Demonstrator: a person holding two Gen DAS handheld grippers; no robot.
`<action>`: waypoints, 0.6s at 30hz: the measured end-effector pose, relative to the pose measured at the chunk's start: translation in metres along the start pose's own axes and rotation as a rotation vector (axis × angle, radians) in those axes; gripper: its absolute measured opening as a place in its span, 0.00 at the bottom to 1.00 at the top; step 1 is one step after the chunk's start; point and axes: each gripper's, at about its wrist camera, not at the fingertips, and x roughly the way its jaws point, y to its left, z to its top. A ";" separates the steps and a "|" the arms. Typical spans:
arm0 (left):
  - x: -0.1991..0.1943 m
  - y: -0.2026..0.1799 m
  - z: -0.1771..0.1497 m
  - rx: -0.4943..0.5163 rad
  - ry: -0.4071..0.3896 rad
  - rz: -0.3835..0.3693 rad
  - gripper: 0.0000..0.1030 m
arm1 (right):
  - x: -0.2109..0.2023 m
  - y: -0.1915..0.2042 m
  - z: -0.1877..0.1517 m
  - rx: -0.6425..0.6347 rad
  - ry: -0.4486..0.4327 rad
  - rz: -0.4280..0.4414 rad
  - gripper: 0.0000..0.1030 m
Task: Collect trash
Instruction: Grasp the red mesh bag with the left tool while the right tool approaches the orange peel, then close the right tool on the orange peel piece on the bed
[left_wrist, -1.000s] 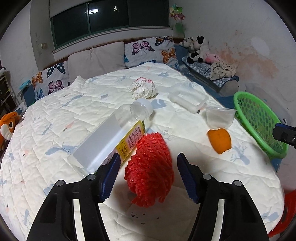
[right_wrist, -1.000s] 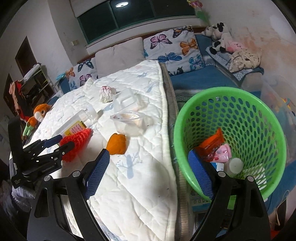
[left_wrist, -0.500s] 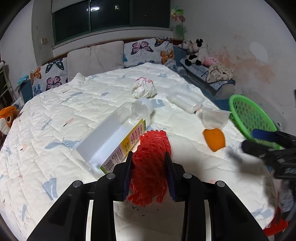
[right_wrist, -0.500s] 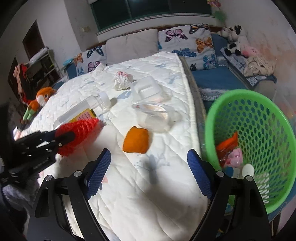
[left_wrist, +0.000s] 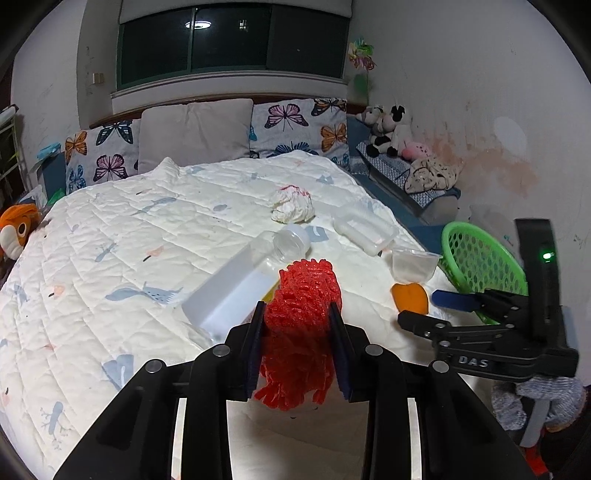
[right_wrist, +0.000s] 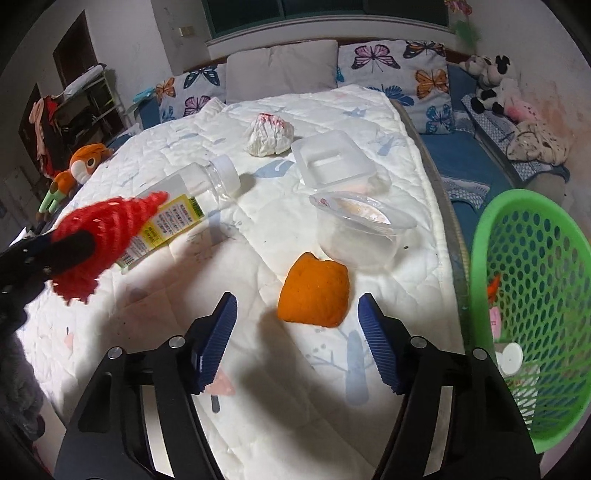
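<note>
My left gripper (left_wrist: 297, 332) is shut on a red foam net (left_wrist: 303, 306), held just above the white quilt. In the right wrist view the red net (right_wrist: 107, 221) hangs at the left. An orange peel (right_wrist: 314, 291) lies near the bed's right edge. My right gripper (right_wrist: 295, 321) hovers over it, jaws closing, with the peel's near end between the pads and untouched. A green basket (right_wrist: 480, 236) with some trash inside stands beside the bed at the right.
On the quilt lie a clear bottle (right_wrist: 192, 192), a crumpled white wad (right_wrist: 267, 134), a clear cup (right_wrist: 360, 236) and a clear plastic box (right_wrist: 332, 162). Pillows line the headboard. An orange plush toy (right_wrist: 81, 166) sits at the left.
The left gripper closed on the red net and raised it slightly. The right gripper swung left from the basket to above the orange peel, and its jaws narrowed.
</note>
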 end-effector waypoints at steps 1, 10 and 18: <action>-0.001 0.001 0.000 0.001 -0.003 -0.001 0.31 | 0.002 0.000 0.000 0.004 0.004 -0.002 0.62; -0.002 0.003 0.002 -0.005 -0.009 -0.011 0.31 | 0.010 -0.003 0.002 0.017 0.015 -0.019 0.46; -0.001 -0.005 0.008 0.009 -0.013 -0.023 0.31 | -0.003 -0.011 -0.003 0.037 -0.010 0.004 0.38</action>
